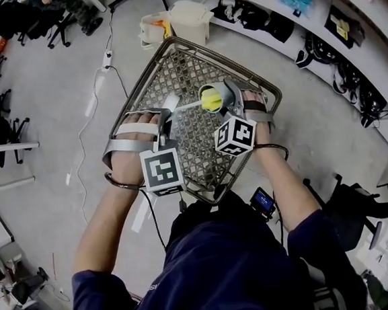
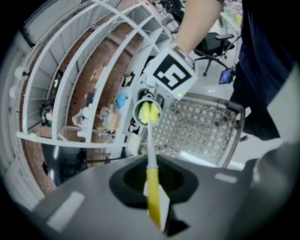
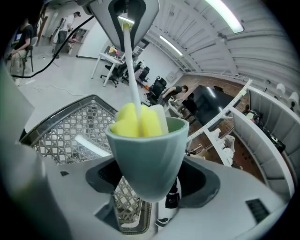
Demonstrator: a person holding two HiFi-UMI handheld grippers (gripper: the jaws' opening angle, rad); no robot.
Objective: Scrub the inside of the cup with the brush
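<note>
A pale green cup [image 3: 150,157] is held on its side over the basket, my right gripper [image 3: 152,197] shut on its base. The brush has a yellow handle [image 2: 153,197], a white stem [image 1: 184,107] and a yellow sponge head [image 3: 138,120]. My left gripper [image 2: 157,206] is shut on the handle. The sponge head sits inside the cup's mouth [image 1: 211,99], also seen from the left gripper view as a yellow blob in the cup [image 2: 148,112]. Both grippers [image 1: 167,119] [image 1: 233,100] face each other above the basket.
A wire mesh basket [image 1: 174,85] stands under both grippers on a grey floor. A white container [image 1: 189,20] sits beyond its far edge. Shelving [image 1: 318,32] with gear runs along the right. Cables [image 1: 89,113] trail on the floor at left.
</note>
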